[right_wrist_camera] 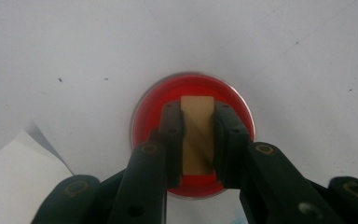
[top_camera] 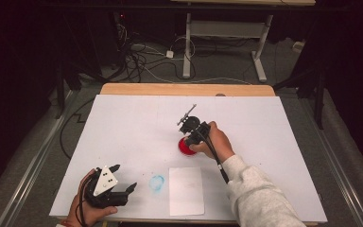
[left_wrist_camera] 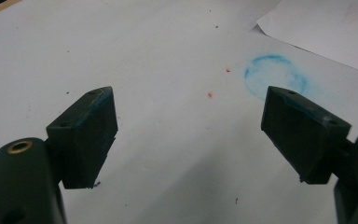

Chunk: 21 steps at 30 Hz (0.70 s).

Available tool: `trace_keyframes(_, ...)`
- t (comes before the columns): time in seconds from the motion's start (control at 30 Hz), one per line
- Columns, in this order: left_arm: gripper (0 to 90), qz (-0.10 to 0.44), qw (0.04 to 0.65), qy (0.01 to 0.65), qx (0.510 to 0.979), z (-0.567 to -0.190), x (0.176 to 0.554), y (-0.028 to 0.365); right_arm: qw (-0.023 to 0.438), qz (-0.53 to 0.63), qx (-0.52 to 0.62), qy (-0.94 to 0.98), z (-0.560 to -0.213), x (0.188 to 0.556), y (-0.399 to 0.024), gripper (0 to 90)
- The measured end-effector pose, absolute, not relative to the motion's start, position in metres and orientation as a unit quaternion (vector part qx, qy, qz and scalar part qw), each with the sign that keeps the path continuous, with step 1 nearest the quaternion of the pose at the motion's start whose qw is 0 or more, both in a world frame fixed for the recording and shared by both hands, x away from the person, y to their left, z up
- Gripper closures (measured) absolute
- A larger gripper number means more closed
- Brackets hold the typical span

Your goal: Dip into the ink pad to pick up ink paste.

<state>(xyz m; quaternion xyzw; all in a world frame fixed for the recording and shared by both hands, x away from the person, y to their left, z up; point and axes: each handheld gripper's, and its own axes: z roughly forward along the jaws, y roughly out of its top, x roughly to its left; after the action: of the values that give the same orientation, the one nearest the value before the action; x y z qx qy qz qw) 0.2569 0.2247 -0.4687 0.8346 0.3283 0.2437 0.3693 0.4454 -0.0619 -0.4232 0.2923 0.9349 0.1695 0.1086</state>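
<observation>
A round red dish (top_camera: 184, 147) with red ink sits on the white table cover, right of centre. My right gripper (top_camera: 190, 136) points down over it, shut on a pale wooden block (right_wrist_camera: 197, 140). In the right gripper view the block stands upright between the two black jaws of the right gripper (right_wrist_camera: 197, 109), its lower end inside the red dish (right_wrist_camera: 151, 109). My left gripper (top_camera: 125, 176) rests near the front left edge with its jaws wide apart. In its own view the left gripper (left_wrist_camera: 189, 98) has only bare cover between its pads, which carry blue smears.
A white paper sheet (top_camera: 186, 190) lies near the front edge, with a blue ink ring (top_camera: 157, 183) just left of it on the table cover (top_camera: 123, 123). The blue ring (left_wrist_camera: 275, 74) and paper (left_wrist_camera: 326, 28) lie ahead of the left gripper. Cables run across the floor beyond the table.
</observation>
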Motion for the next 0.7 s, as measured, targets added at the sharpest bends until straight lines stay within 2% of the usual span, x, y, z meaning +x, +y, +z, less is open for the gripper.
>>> trace_keyframes(0.33, 17.9, 0.243, 0.37, 0.325, 0.836, -0.468, 0.257, 0.223, 0.093, 0.18, 0.309, 0.929, -0.435, 0.447, -0.068, 76.8)
trace_keyframes(0.7, 17.8, 0.24, 0.37, 0.325, 0.837, -0.469, 0.257, 0.222, 0.098, 0.19, 0.308, 0.927, -0.437, 0.445, -0.07, 76.8)
